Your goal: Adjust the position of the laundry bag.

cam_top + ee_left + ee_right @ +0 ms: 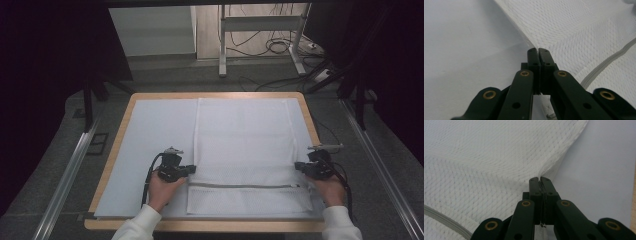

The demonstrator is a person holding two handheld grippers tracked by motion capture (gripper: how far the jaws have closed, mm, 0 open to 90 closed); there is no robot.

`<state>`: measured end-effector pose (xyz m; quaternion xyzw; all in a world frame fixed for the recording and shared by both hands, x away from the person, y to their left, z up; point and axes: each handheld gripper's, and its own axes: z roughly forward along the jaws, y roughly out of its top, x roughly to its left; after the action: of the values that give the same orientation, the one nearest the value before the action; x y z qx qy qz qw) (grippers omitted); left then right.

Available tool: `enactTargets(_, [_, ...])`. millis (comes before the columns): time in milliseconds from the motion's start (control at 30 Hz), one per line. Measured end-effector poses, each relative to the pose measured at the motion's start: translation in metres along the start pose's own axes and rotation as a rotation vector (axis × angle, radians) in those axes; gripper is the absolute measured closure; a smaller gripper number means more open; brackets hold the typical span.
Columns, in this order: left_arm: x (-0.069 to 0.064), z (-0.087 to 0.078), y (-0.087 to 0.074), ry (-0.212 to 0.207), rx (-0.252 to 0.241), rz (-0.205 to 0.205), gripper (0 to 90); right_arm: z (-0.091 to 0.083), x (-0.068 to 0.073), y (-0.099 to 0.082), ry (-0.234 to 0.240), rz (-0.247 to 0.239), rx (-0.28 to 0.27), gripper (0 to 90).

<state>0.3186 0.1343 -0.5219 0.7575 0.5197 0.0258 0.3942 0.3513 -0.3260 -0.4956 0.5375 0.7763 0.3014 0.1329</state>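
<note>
- Overhead, your left gripper (191, 169) and right gripper (298, 165) pinch opposite side edges of the white mesh bag (245, 135) lying flat on the table (116, 145).
- Your left gripper view: jaws clamped on the bag's edge (534, 45), zipper (604, 66) alongside.
- Your right gripper view: jaws closed on lifted mesh (541, 172).

A grey speckled floor (165, 75) lay beyond the wooden-edged table (112, 150); a white metal desk frame (260, 22) stood over tangled black cables (280, 47).
</note>
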Motion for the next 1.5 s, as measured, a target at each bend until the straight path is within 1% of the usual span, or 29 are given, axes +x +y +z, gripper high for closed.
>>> enactTargets(367, [0.004,-0.004,-0.001,0.001,-0.001,-0.002,89.1,0.0,0.003,0.0,0.007,-0.001,-0.009,87.7])
enactTargets(667, [0.009,-0.01,-0.004,0.008,-0.007,-0.003,89.2,0.001,0.008,0.0,0.017,-0.01,-0.011,87.6])
enactTargets(1033, [0.014,-0.015,-0.006,0.012,-0.01,-0.015,89.3,0.002,0.014,0.002,0.016,-0.024,-0.016,87.7])
enactTargets(1300, [0.016,-0.018,-0.008,0.01,-0.013,-0.021,89.3,0.004,0.016,0.002,0.012,-0.021,-0.01,87.7])
enactTargets(1500, [0.019,-0.021,-0.009,0.019,-0.017,-0.026,89.4,0.006,0.023,0.004,0.01,-0.036,-0.005,87.7])
